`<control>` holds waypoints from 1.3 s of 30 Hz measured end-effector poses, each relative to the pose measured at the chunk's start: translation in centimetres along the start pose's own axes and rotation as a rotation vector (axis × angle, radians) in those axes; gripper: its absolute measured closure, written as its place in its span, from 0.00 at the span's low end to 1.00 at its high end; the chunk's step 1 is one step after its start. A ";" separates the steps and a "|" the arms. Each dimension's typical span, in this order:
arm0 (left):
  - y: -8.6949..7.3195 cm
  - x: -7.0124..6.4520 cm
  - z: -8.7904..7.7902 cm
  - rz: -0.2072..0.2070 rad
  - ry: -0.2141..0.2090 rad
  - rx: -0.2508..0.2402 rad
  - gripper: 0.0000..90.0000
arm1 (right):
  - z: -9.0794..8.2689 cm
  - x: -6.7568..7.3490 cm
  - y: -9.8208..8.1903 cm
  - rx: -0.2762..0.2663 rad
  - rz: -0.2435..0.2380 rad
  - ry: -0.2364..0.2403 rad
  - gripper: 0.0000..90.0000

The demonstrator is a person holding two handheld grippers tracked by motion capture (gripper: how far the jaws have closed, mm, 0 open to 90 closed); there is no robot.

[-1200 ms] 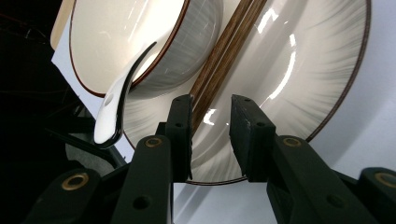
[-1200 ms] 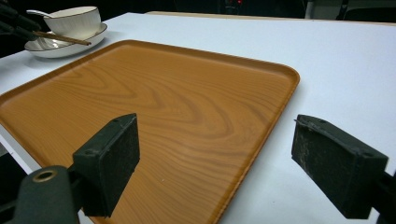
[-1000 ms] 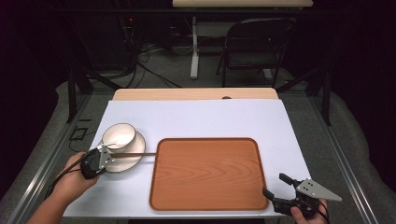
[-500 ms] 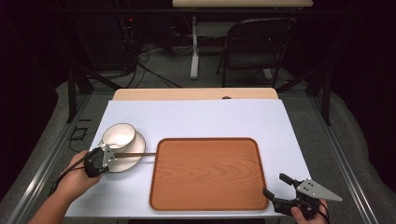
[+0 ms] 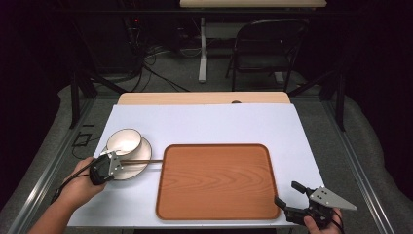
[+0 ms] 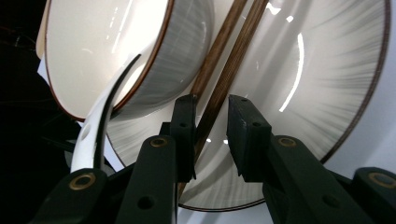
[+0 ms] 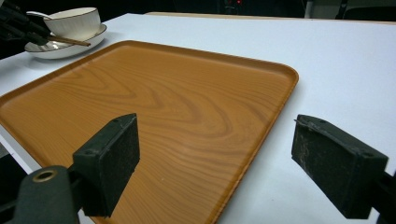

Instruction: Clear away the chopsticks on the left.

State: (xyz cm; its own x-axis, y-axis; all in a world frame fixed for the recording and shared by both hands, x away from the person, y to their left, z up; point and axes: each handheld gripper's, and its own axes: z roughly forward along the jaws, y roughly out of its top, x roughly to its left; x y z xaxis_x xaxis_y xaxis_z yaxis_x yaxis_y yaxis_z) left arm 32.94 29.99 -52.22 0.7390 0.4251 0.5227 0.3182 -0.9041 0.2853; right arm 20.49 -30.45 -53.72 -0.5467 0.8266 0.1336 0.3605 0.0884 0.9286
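Left forearm in from the bottom-left corner of the high view, hand wrapped round the left gripper [image 5: 108, 165] at the near rim of the plate [image 5: 134, 168], reaching toward the tray [image 5: 219, 180]. Right hand low at the bottom-right desk [image 5: 204, 122] edge, right gripper [image 5: 291, 197] aimed back across the tray's near right corner, grey three-cornered plate on top.

In the left gripper view, a pair of brown chopsticks [image 6: 229, 70] running straight up between the two fingers [image 6: 184, 135], flat across the plate [image 6: 322, 84], tips reaching away past them. Bowl [image 6: 112, 51] sitting on the plate just beyond and to the left of the fingers, a white spoon [image 6: 100, 126] curving down from its rim beside the left one. Left fingers apart by a narrow gap, chopsticks lying against the left pad; possibly not yet pinched, since a sliver of space shows before the right pad.

In the right gripper view, fingers [image 7: 112, 163] spread wide, holding nothing, hanging over the tray's [image 7: 154, 107] corner: left pad above the wood, right pad above the bare white desk [image 7: 345, 60] just beyond the tray's rim. Bowl [image 7: 74, 21], plate [image 7: 60, 46] and the other gripper [image 7: 18, 25] well off, far beyond the left finger
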 end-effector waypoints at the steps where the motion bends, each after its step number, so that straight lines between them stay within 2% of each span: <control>1: 0.1 -0.1 0.0 0.006 -0.001 0.003 0.81 | 0.0 0.0 0.0 0.000 0.001 0.000 0.16; 4: 0.2 -0.3 -0.2 0.022 -0.011 0.010 0.83 | 0.0 0.0 0.0 -0.001 0.002 0.001 0.16; 8: 0.4 -0.7 -0.3 0.063 -0.019 0.031 0.85 | 0.0 -0.1 0.0 0.000 0.004 0.002 0.16; 17: 0.7 -1.0 -0.4 0.109 -0.031 0.062 0.90 | 0.0 -0.1 0.0 0.000 0.008 0.002 0.16; 25: 0.8 -1.1 -0.7 0.156 -0.022 0.080 0.93 | 0.0 -0.1 0.0 -0.001 0.017 0.004 0.16; 35: 1.1 -0.8 -2.4 0.152 -0.010 0.072 0.93 | 0.0 -0.1 0.0 -0.002 0.018 0.002 0.16; 39: 1.6 -0.7 -3.5 0.118 -0.019 0.057 0.93 | 0.0 -0.1 0.0 -0.002 0.018 0.002 0.16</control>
State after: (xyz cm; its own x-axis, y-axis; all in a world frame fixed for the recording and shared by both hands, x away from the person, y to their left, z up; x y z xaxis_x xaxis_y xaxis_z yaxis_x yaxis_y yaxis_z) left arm 30.89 28.45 -49.32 0.7839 0.3153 0.5349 0.2616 -0.9490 0.1760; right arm 20.55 -30.58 -53.74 -0.5419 0.8268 0.1510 0.3687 0.0724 0.9267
